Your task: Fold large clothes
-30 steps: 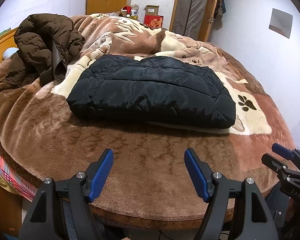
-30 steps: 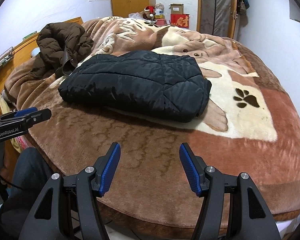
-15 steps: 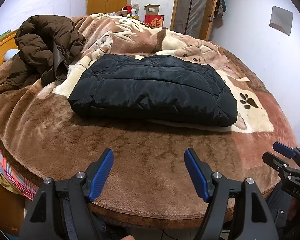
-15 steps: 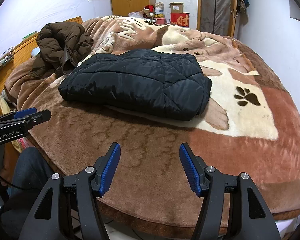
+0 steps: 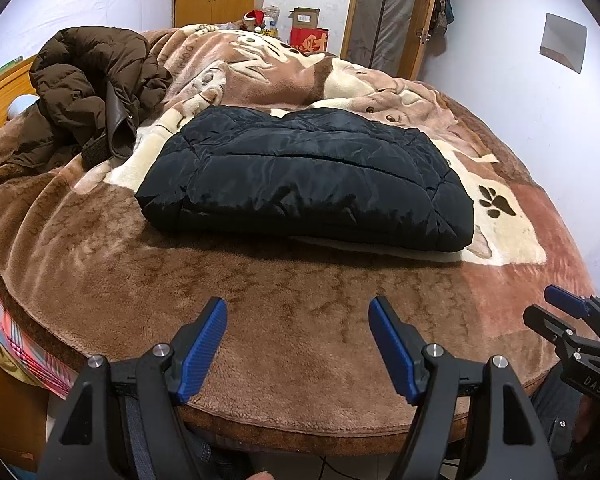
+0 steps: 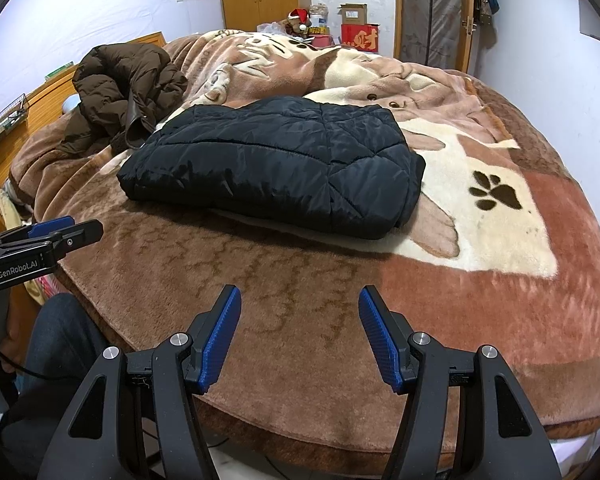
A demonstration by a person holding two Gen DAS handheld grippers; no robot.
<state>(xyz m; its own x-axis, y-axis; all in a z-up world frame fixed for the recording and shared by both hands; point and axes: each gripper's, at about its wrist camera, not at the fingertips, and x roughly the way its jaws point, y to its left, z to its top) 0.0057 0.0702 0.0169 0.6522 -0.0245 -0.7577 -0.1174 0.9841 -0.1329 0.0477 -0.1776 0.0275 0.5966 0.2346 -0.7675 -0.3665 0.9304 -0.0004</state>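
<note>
Black jacket (image 5: 304, 184) folded, underside hidden

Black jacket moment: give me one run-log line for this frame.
black jacket: folded, on blanket | brown coat: crumpled, untouched | left tool: open, empty | right tool: open, empty

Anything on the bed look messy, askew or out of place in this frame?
Only the brown coat, left crumpled in a heap at the bed's far left. The black jacket lies folded flat in the middle. Nothing looks spilled or damaged.
</note>
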